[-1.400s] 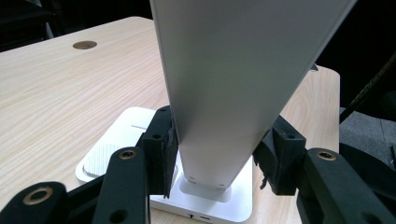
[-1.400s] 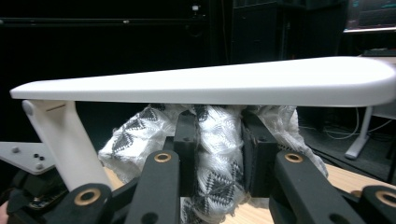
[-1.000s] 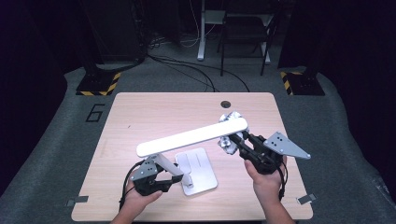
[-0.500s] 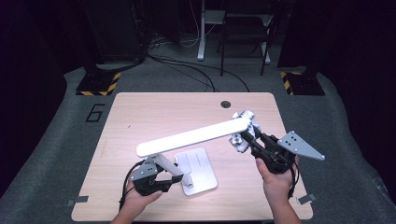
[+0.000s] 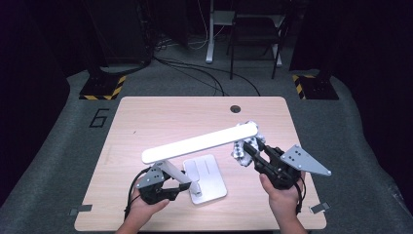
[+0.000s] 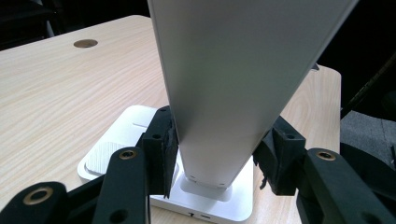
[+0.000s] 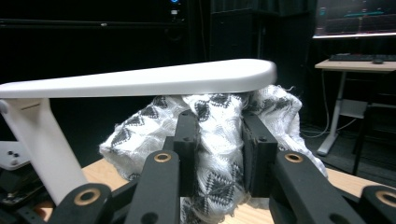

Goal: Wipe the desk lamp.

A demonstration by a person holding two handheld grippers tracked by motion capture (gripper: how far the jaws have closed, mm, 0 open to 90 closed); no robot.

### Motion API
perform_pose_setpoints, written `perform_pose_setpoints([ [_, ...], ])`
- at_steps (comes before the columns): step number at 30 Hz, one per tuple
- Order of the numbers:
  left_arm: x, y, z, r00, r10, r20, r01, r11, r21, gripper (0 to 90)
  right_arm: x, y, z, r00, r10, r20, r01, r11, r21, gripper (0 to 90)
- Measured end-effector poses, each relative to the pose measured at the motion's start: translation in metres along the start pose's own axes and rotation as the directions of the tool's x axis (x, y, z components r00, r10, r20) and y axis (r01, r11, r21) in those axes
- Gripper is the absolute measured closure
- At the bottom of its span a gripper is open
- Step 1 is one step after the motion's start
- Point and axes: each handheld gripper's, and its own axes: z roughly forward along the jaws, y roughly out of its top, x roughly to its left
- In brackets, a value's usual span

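Compared with one second ago, the right claw [image 5: 247, 152] and its cloth [image 5: 242, 147] sit slightly farther toward 3 o'clock along the lamp head [image 5: 199, 142], near its tip; the left claw [image 5: 181, 184] is unchanged. The right claw is clamped on the patterned white cloth, which presses against the underside of the lamp head at the 3 o'clock end. The left claw is partly closed, both pads gripping the lamp arm [image 6: 219, 93] just above the lamp base [image 5: 207, 178]. The base stands at 6 o'clock on the worktop [image 5: 160, 117]. A cable hole [image 5: 236, 108] lies at 12 o'clock, well apart.
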Motion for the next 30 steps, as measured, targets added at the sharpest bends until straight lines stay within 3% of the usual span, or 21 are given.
perform_pose_setpoints([
  [16,-0.001,0.0,0.002,1.0,-0.005,-0.006,0.005,1.0,-0.005,52.9,0.037,-0.004,0.018,0.9929,-0.034,-0.114,0.036,0.999,0.022,70.8],
  [22,-0.002,0.001,0.002,1.0,0.0,-0.008,0.0,1.0,-0.003,52.9,0.055,-0.009,0.031,0.9821,-0.047,-0.182,0.052,0.998,0.026,70.8],
  [30,-0.002,0.001,0.002,1.0,-0.003,-0.008,0.003,1.0,-0.004,52.8,0.069,-0.012,0.036,0.9709,-0.07,-0.229,0.08,0.996,0.035,70.7],
])
